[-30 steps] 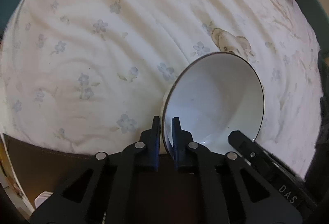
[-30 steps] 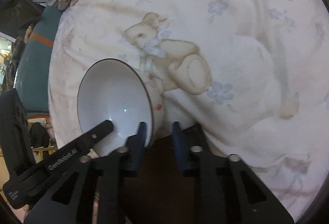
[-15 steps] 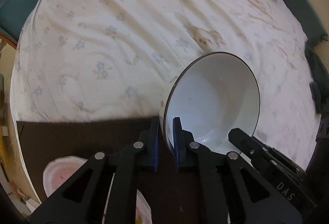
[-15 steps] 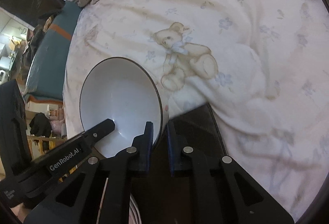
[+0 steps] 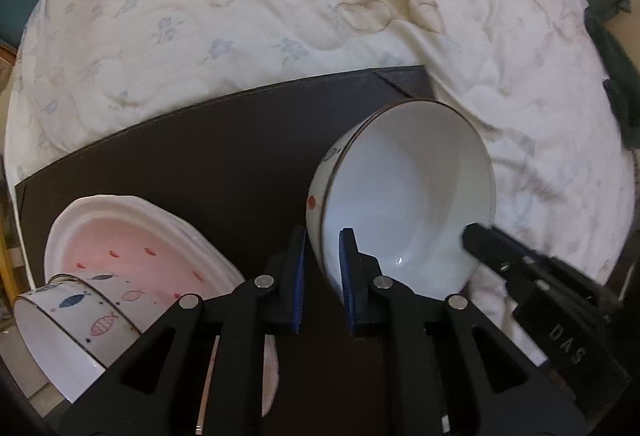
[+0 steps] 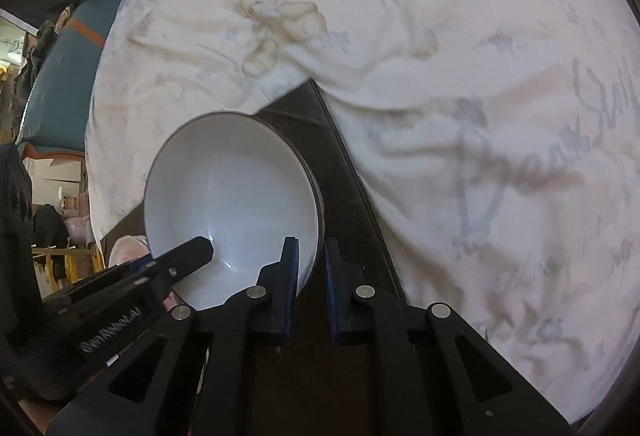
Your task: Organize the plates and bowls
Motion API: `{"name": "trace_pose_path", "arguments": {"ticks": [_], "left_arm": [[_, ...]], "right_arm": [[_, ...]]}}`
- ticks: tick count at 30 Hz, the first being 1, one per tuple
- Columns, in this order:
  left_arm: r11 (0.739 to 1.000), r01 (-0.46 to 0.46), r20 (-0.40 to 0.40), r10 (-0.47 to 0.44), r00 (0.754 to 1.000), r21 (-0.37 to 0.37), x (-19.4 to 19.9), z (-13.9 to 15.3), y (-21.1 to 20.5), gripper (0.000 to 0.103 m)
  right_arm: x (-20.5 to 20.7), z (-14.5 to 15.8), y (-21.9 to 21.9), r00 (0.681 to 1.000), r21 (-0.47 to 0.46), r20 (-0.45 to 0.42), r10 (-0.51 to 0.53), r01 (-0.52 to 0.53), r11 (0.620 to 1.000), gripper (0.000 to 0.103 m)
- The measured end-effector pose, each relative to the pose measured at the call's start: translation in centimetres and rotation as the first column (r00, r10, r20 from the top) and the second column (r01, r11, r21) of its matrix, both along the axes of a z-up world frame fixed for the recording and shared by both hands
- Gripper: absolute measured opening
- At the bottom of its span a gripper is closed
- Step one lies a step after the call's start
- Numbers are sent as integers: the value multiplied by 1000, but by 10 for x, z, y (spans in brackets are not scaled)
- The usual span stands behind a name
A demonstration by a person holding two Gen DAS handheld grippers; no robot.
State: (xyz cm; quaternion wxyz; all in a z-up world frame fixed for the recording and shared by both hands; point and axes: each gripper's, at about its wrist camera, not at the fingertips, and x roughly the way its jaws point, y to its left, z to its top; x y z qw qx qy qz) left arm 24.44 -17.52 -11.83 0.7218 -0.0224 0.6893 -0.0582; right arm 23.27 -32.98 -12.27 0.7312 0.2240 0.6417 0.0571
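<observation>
Bowl (image 5: 404, 196) rim pinched between both grippers' fingers (image 5: 347, 276)

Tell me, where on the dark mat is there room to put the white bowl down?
The dark brown mat is bare along its far edge beside the cream flowered bedsheet, and in the middle, between the pink scalloped plate and the held white bowl with a dark rim. The near left corner is crowded: a fish-patterned bowl sits tipped on that plate.

light: dim, soft | blur: slight motion | edges: fisheye-bent, dark vignette
</observation>
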Motion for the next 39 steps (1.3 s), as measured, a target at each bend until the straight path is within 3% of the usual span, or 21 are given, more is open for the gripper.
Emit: {"name": "trace_pose_path", "arguments": {"ticks": [3, 8, 18, 21, 25, 29, 34, 39], "left_arm": [[1000, -4, 58, 3, 998, 29, 1, 11, 3, 13], [999, 5, 80, -9, 997, 53, 11, 20, 7, 13], [999, -38, 4, 38, 999, 4, 22, -6, 12, 13], [999, -47, 27, 47, 999, 9, 20, -7, 11, 13], [1000, -13, -14, 13, 1000, 17, 17, -19, 5, 13], [999, -16, -6, 16, 1000, 28, 11, -20, 2, 13], [998, 18, 42, -20, 999, 59, -1, -8, -5, 11], [1000, -2, 77, 0, 997, 17, -10, 19, 2, 11]], "right_arm": [[-2, -1, 0, 1000, -33, 1, 11, -11, 999, 14], [-2, 6, 5, 1000, -31, 22, 19, -19, 999, 20], [6, 8, 9, 999, -60, 35, 26, -24, 998, 20], [7, 5, 10, 999, -65, 21, 29, -27, 998, 20], [8, 2, 11, 999, -72, 15, 35, -34, 997, 19], [7, -1, 15, 999, -65, 2, 51, -50, 997, 19], [4, -6, 19, 999, -54, -3, 53, -53, 997, 20], [-3, 8, 16, 998, -33, 38, 56, -55, 998, 18]]}}
